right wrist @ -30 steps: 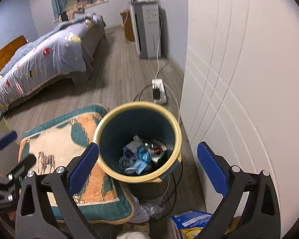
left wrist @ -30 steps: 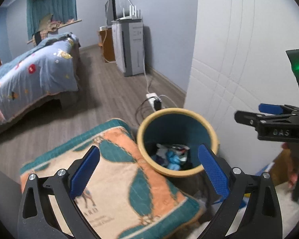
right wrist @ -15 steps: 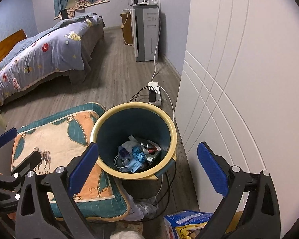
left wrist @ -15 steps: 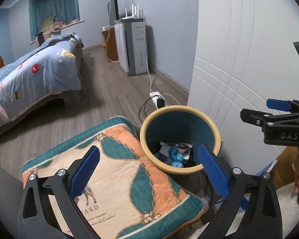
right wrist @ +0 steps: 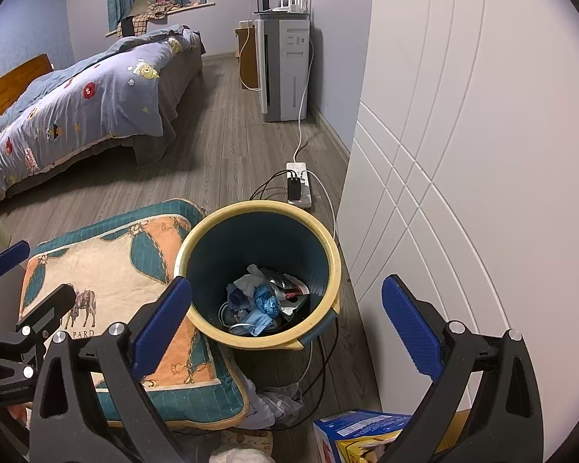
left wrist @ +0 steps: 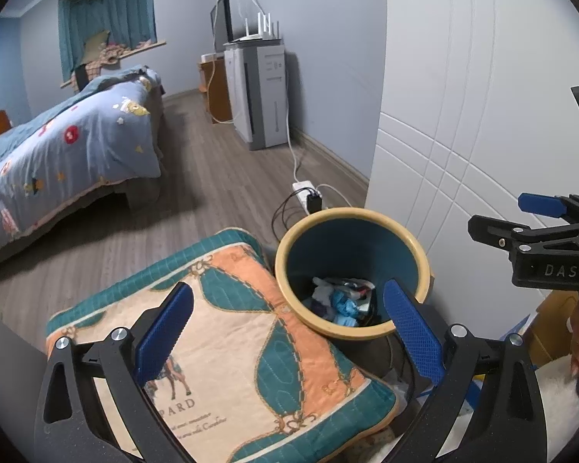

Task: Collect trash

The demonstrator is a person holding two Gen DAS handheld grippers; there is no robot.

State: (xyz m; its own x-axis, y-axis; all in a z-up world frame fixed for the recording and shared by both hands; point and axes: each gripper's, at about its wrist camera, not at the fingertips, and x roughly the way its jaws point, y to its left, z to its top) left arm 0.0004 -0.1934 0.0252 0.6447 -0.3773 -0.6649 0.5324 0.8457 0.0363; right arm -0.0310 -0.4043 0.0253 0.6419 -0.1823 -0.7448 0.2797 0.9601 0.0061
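A round bin (left wrist: pixel 420 266) (right wrist: pixel 334 270), teal inside with a yellow rim, stands on the floor by the white wall. Crumpled blue and white trash (left wrist: pixel 341 303) (right wrist: pixel 264 303) lies at its bottom. My left gripper (left wrist: pixel 285 330) hovers above and before the bin, open, with nothing between its blue pads. My right gripper (right wrist: pixel 285 328) is also open and empty, held above the bin's near rim. In the left wrist view the right gripper (left wrist: pixel 536 216) shows at the right edge; in the right wrist view the left gripper (right wrist: pixel 19 281) shows at the left edge.
A teal and orange cushion (left wrist: pixel 227 351) (right wrist: pixel 108 281) lies left of the bin. A power strip (right wrist: pixel 299 185) with cables lies behind it. A blue and yellow box (right wrist: pixel 361 436) sits near the wall. A bed (right wrist: pixel 85 104) and a white appliance (right wrist: pixel 285 69) stand farther back.
Both grippers have drawn back and risen a little from the bin, which now sits lower and farther in both views. Their jaws stay open.
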